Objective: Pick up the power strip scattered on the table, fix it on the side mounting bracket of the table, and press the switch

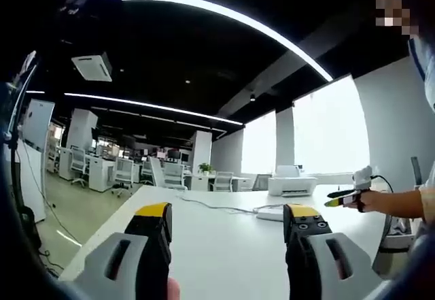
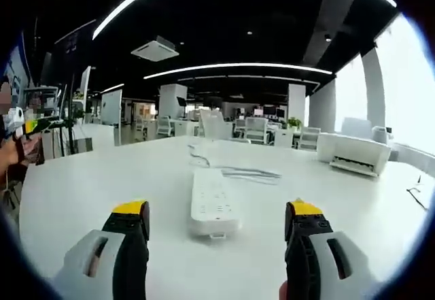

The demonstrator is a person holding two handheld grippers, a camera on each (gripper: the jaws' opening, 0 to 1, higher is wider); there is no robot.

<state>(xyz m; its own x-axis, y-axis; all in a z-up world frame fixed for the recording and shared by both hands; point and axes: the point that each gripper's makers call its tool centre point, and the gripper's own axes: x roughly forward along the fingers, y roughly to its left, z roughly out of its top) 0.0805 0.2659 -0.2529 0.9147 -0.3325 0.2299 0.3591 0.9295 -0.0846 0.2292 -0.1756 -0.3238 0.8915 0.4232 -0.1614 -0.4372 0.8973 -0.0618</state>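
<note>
While flat on table (image 2: 81,184), power strip (image 2: 214,201) lengthwise away (cord end far).

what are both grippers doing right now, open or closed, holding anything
Left gripper: open, holding nothing, above the white table.
Right gripper: open, holding nothing, the white rectangular plastic power strip lying on the table ahead between its jaws.

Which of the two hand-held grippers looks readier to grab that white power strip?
The right gripper, probably: the long white power strip lies flat on the white table, centred between its open jaws. From the left gripper, it sits farther away.
</note>
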